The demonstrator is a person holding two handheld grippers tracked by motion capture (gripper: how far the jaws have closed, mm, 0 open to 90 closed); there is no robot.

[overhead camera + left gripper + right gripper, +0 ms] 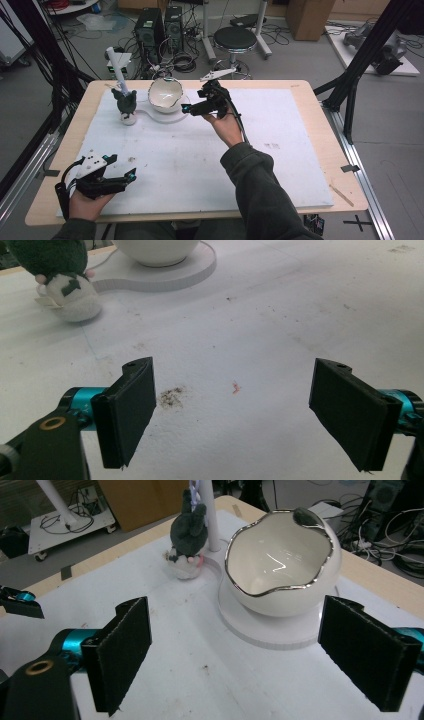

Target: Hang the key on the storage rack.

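- The wooden table (pixel 320 150) carries a white mat (pixel 200 165) that covers most of its top, and I work over that mat.
- The white bowl (pixel 165 95) with its wavy silver rim sits upright on a flat white base (pixel 165 117) at the far left part of the mat. In the right gripper view it stands just ahead of my jaws, nearer the right-hand one, and it looks empty inside.
- My right gripper (pixel 192 108) hovers just to the right of the bowl, pointing at it. Its jaws are spread wide with nothing between the pads, and they do not touch the bowl.
- My left gripper (pixel 131 175) rests low at the near left corner of the mat, well apart from the bowl. Its jaws are also spread wide and bare, with only stained mat showing between them.
- A small dark plush toy (pixel 125 102) on a white bottom stands just left of the base, with a white tube (pixel 118 67) rising at a tilt behind it.
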